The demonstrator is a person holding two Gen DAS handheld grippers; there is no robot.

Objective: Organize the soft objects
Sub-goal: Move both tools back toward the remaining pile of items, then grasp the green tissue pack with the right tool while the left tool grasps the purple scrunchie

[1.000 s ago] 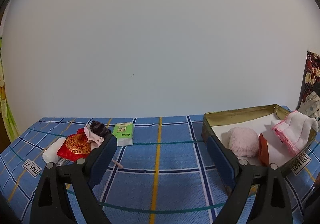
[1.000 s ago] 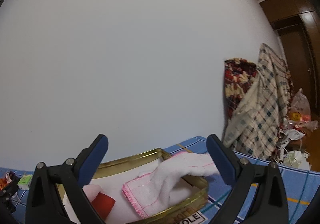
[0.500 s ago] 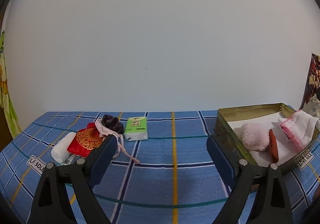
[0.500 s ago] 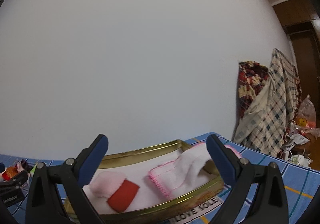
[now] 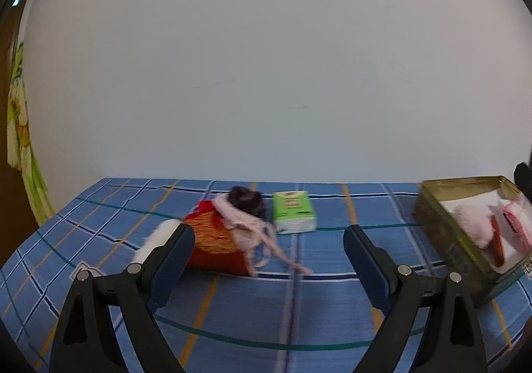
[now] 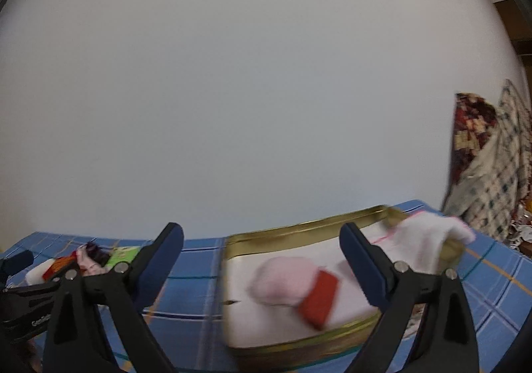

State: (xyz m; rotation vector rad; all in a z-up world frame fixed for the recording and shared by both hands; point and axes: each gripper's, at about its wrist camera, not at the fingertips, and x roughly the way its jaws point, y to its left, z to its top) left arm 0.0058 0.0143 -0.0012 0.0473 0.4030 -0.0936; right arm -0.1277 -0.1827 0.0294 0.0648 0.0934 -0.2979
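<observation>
left wrist view gives me my left tool [image 5: 268,235] with its jaws spread wide and nothing between them, hanging over the blue checked worktop [image 5: 299,306]. ahead of its left finger lies a small heap of soft things: a red and gold pouch [image 5: 212,240], a pale pink cloth with trailing strings [image 5: 246,230] draped over it, a dark bundle [image 5: 247,200] behind, and a white roll [image 5: 156,236] at the left side, partly hidden by the finger. just right of the heap, close to it, sits a green tissue pack [image 5: 294,211]. well off to the right stands a gold tin [image 5: 445,240], open, holding a fluffy pink piece [image 5: 472,226], a red piece [image 5: 497,245] and a white cloth with pink edging [image 5: 515,218]; this side of the picture is blurred

right wrist view shows my right tool [image 6: 261,241] also wide open and holding nothing, held nearly level in front of the same gold tin [image 6: 299,230]. inside i see the fluffy pink piece [image 6: 282,279] touching the red piece [image 6: 319,299] on a white lining, and the white cloth with pink edging [image 6: 429,240] hanging over the far right corner of the rim. the heap of soft things [image 6: 76,260] and the green pack [image 6: 124,255] are at the far left, well apart from the tin, with my other tool [image 6: 16,265] beside them at the edge of the picture. patterned fabrics [image 6: 485,156] hang at the right beyond the worktop
</observation>
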